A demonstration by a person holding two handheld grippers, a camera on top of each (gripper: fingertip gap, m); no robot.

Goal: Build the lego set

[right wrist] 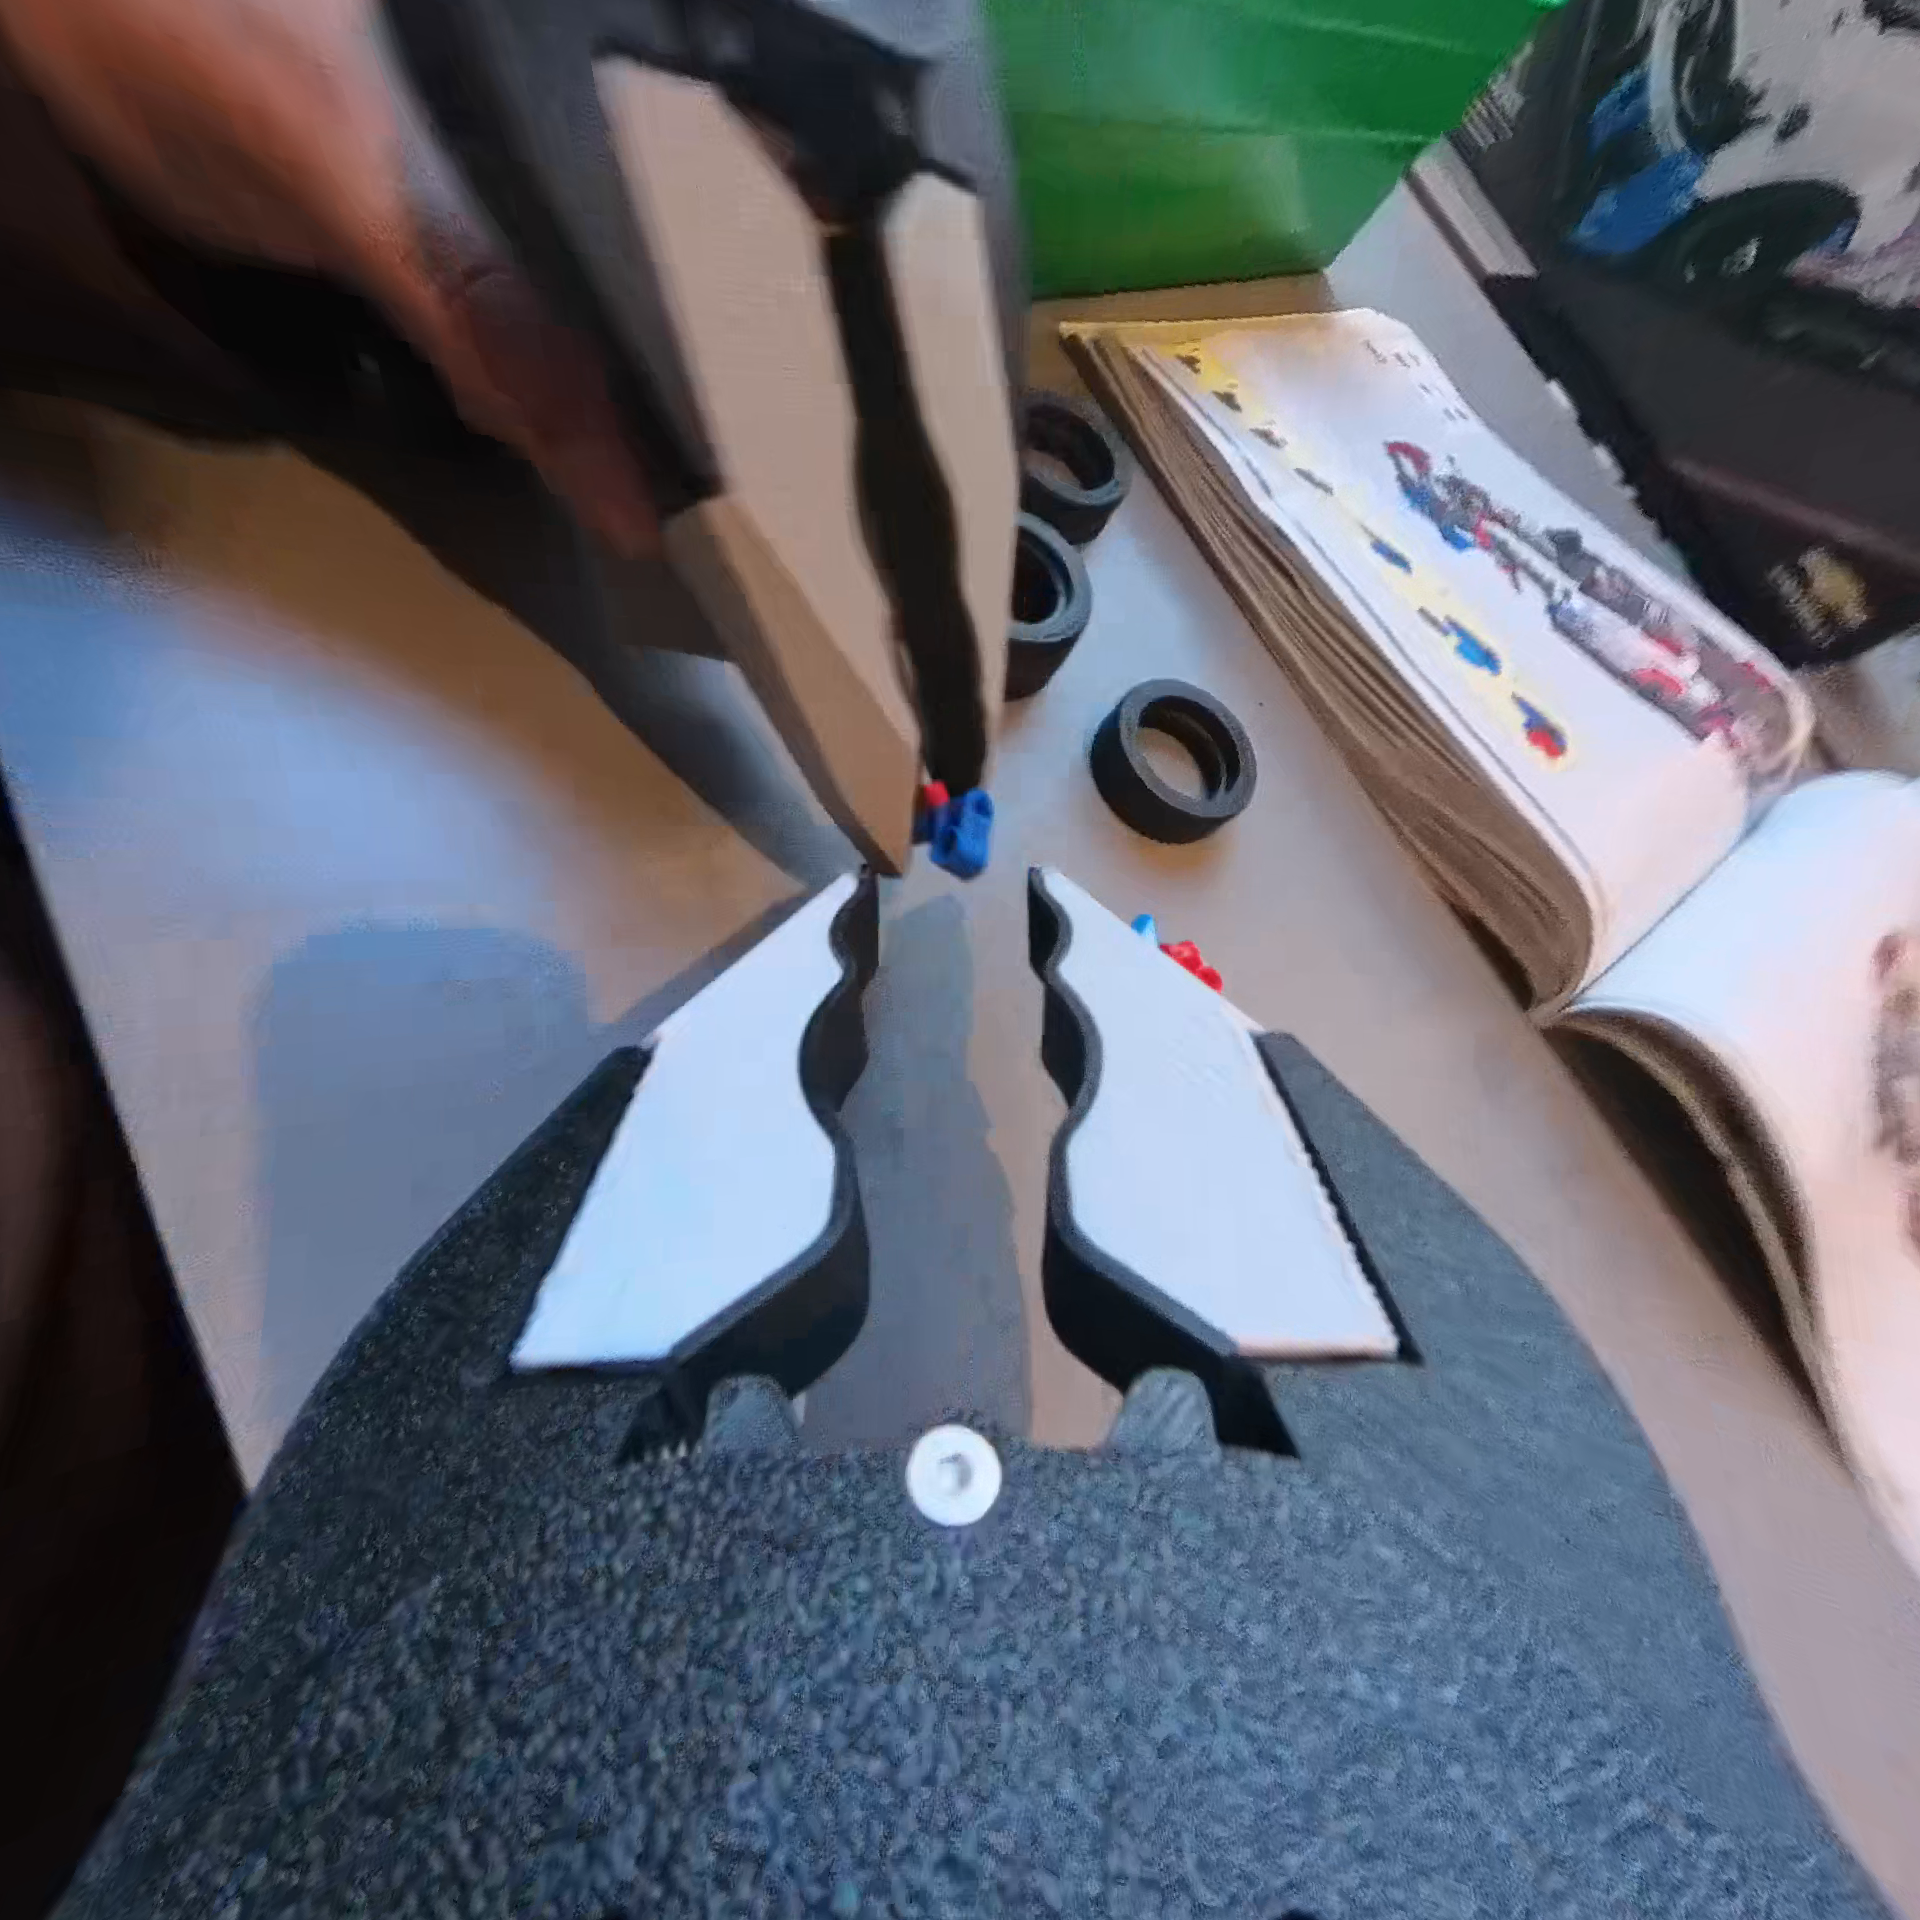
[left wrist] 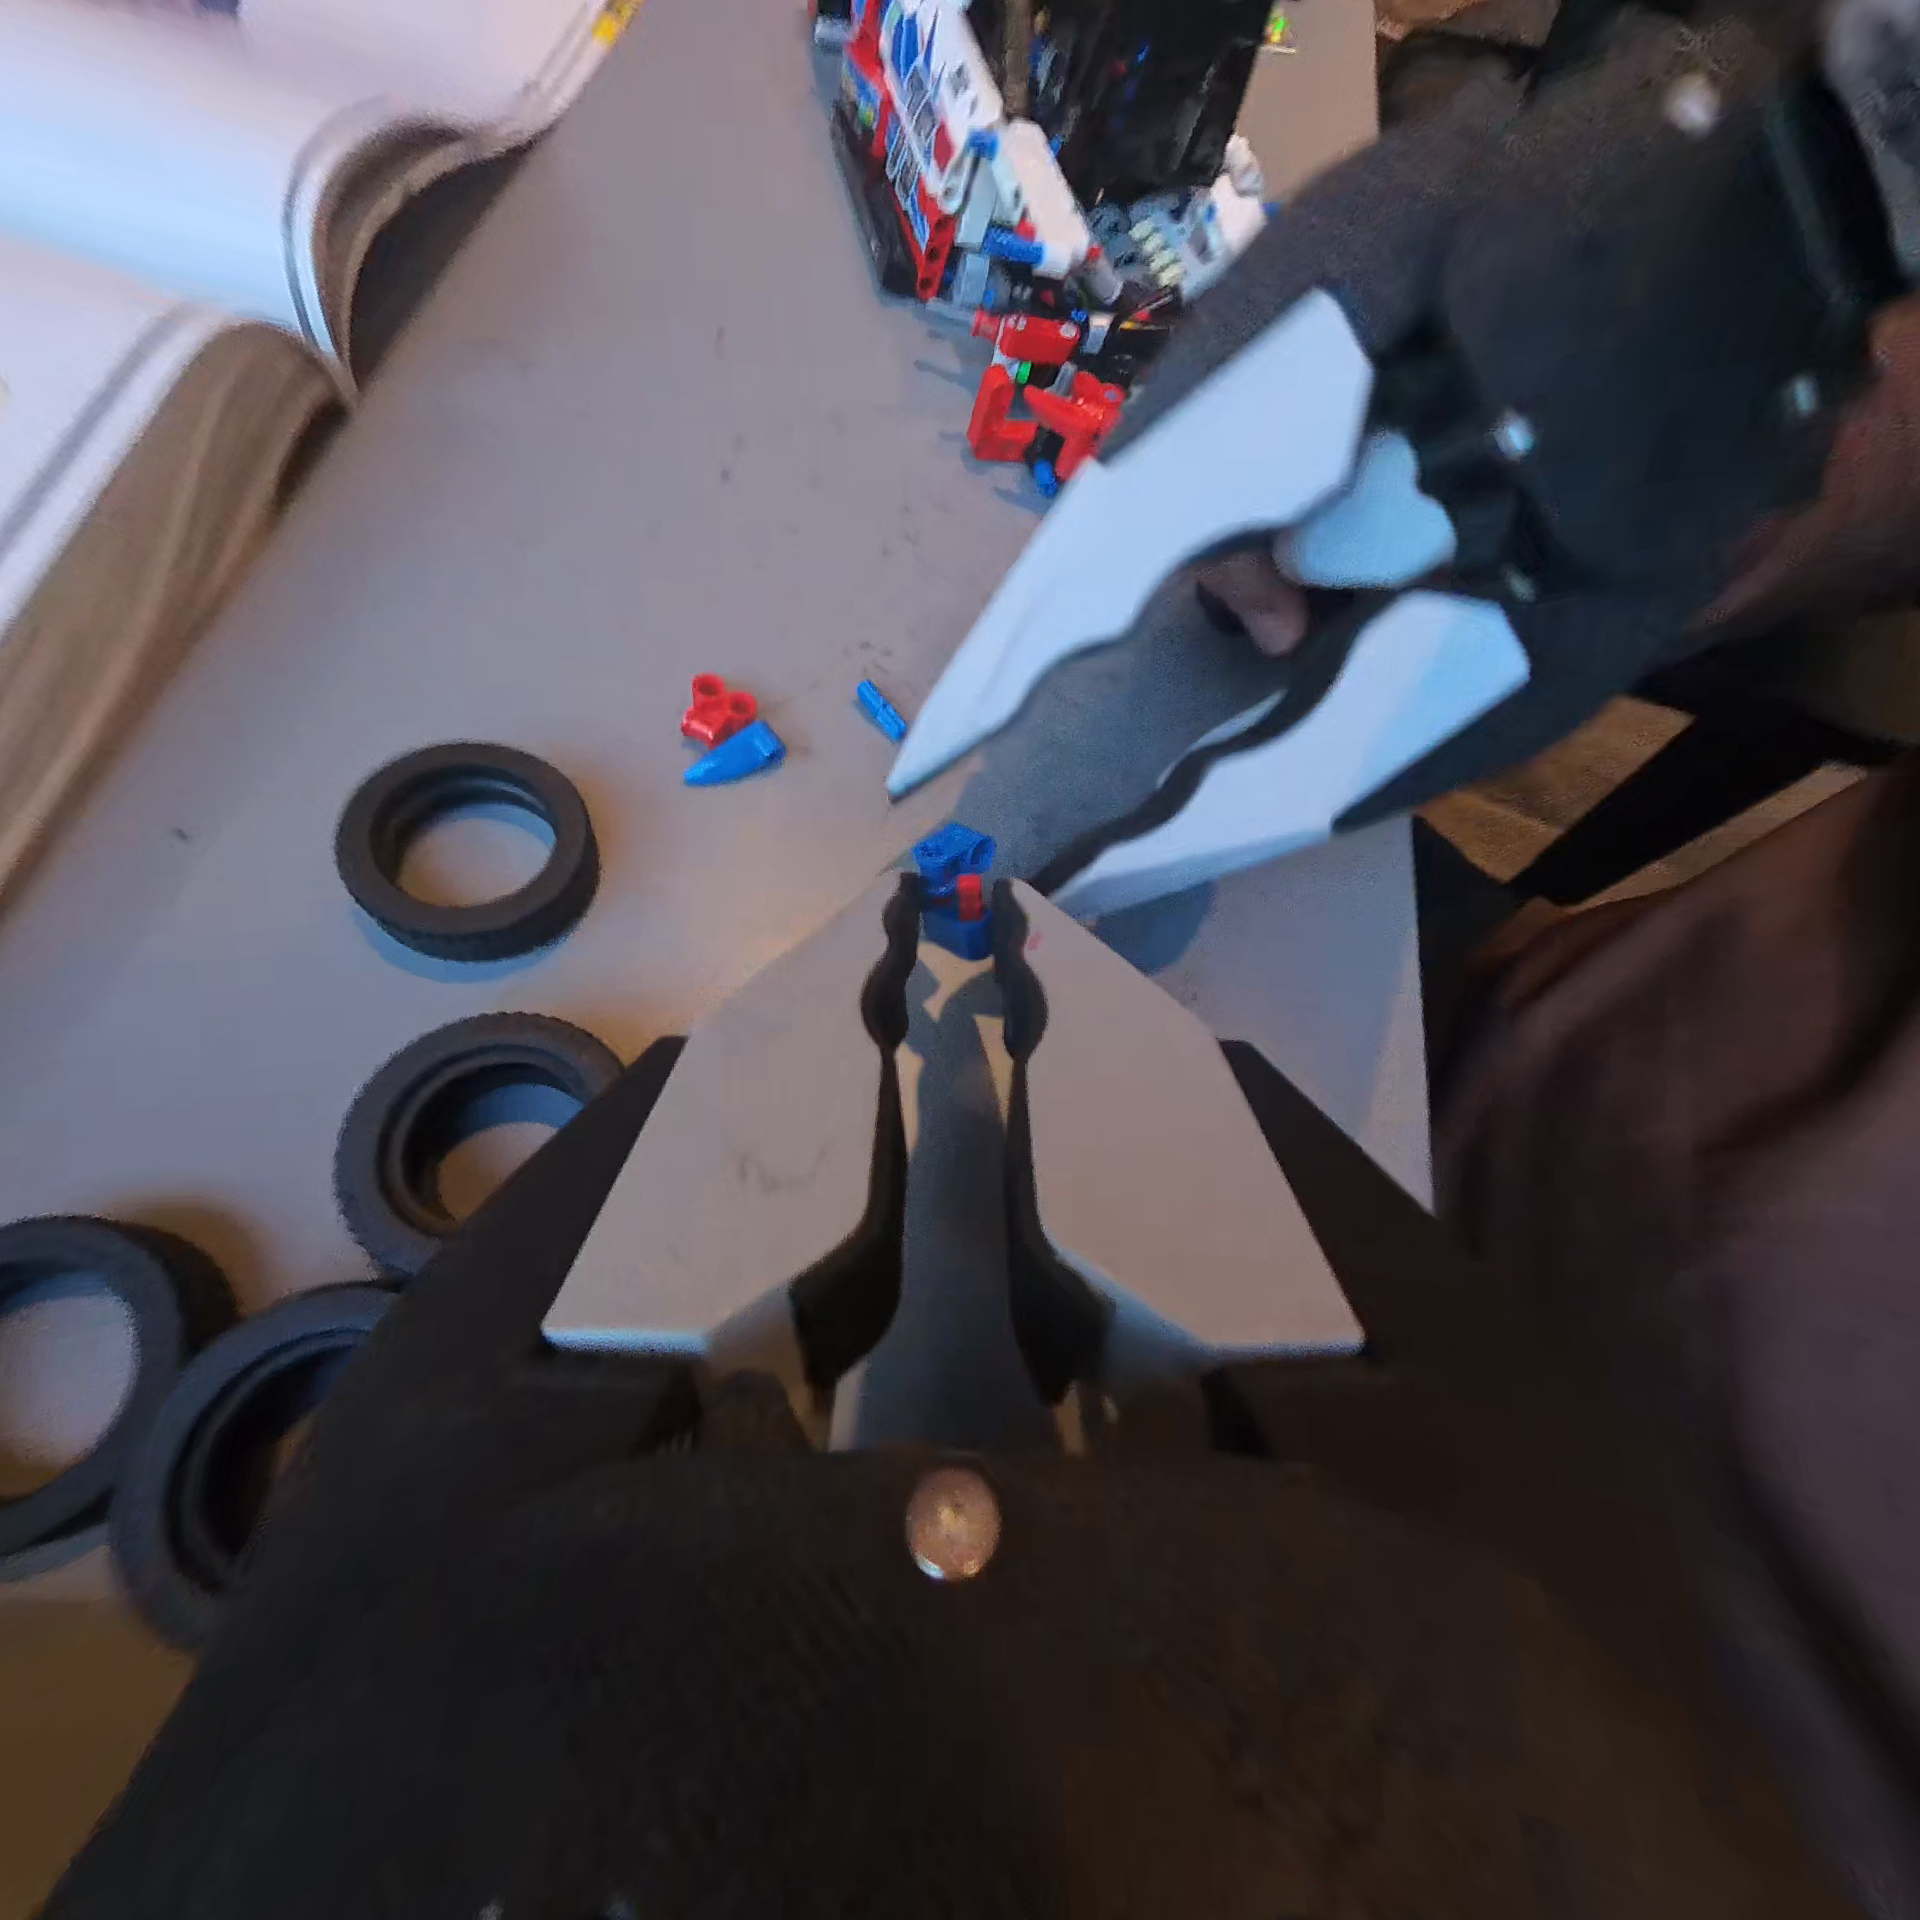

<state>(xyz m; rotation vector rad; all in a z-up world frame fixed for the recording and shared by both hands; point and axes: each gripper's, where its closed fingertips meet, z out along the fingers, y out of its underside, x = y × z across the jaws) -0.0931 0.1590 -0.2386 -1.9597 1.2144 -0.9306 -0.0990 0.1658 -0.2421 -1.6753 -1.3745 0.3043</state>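
My left gripper (left wrist: 954, 894) is shut on a small blue-and-red lego piece (left wrist: 954, 899) and holds it above the grey table (left wrist: 623, 468). The same piece shows in the right wrist view (right wrist: 958, 826), at the tips of the left gripper (right wrist: 935, 810). My right gripper (right wrist: 951, 883) is open and empty, its tips just short of the held piece; it also shows in the left wrist view (left wrist: 997, 831), coming in from the upper right. Loose on the table lie a red connector (left wrist: 717, 709), a blue wedge piece (left wrist: 736, 756) and a blue pin (left wrist: 881, 712).
Several black tyres (left wrist: 468, 852) lie at the table's left. An open instruction booklet (right wrist: 1455, 644) lies beside them. A partly built red, white and blue lego model (left wrist: 997, 208) stands at the back. A green box (right wrist: 1226, 135) stands beyond the booklet. My two grippers' fingertips are within a few centimetres of each other. The red connector (left wrist: 717, 709) is about 5 centimetres from my right fingertips.
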